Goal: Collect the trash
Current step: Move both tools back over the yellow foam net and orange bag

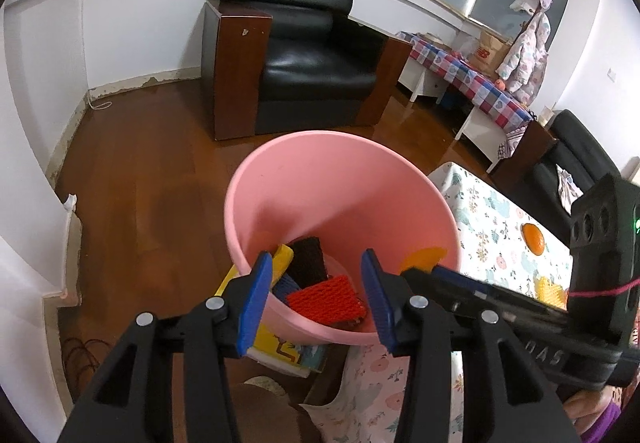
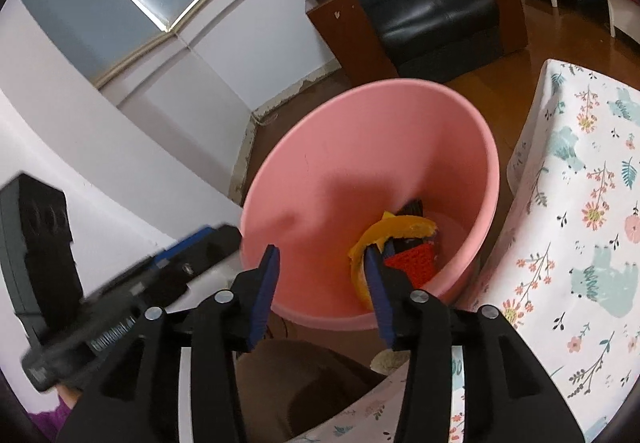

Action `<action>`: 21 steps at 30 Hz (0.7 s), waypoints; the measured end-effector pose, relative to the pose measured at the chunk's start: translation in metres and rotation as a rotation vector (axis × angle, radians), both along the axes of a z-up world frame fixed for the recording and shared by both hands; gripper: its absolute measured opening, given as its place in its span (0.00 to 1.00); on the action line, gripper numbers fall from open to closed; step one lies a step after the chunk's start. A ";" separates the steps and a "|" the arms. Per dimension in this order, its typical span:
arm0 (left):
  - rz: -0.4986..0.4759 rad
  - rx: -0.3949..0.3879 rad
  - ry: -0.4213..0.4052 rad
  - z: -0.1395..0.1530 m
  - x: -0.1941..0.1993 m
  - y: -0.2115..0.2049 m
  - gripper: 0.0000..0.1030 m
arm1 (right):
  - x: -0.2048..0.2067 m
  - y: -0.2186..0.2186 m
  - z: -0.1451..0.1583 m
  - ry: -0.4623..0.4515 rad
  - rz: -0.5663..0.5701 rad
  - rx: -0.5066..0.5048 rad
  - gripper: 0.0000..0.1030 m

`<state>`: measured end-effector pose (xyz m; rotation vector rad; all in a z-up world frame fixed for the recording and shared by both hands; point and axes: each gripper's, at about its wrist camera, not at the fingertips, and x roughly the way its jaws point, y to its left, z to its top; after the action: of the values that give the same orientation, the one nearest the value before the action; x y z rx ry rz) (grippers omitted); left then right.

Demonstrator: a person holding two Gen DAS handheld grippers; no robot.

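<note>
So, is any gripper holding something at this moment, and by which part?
Nothing is held. The left gripper and the right gripper both stand open above the pink bin; the orange peel lies loose inside.

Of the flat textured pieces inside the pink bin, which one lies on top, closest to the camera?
The red piece in the pink bin: it lies uncovered over the black piece and the blue piece.

We see the bin standing on the floor, just beside the table's left edge. In the bin lie mesh pads and a peel. Behind the bin stands an armchair; on the table, near its right edge, lies a fruit.
</note>
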<state>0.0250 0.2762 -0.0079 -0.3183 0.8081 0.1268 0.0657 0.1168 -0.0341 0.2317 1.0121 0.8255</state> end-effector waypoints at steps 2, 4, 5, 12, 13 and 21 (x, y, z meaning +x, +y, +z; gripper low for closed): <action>0.002 -0.005 -0.003 0.000 -0.001 0.003 0.44 | -0.004 0.002 -0.001 -0.007 0.009 -0.022 0.46; 0.001 -0.013 -0.008 0.000 -0.003 0.004 0.44 | -0.008 0.002 -0.002 -0.012 0.017 -0.043 0.47; -0.001 -0.015 -0.009 0.000 -0.003 0.004 0.44 | -0.011 0.003 -0.002 -0.018 0.018 -0.047 0.47; -0.015 -0.025 -0.026 0.004 -0.011 0.003 0.44 | -0.026 -0.008 0.010 -0.062 0.008 -0.076 0.47; -0.017 -0.025 -0.029 0.004 -0.011 0.002 0.44 | -0.029 -0.011 0.012 -0.068 0.006 -0.075 0.47; -0.058 -0.016 -0.039 0.010 -0.011 -0.019 0.44 | -0.050 -0.035 0.026 -0.161 -0.045 -0.108 0.47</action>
<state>0.0138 0.2575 0.0017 -0.3112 0.7797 0.0596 0.0154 0.0815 -0.0083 0.0939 0.8942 0.7337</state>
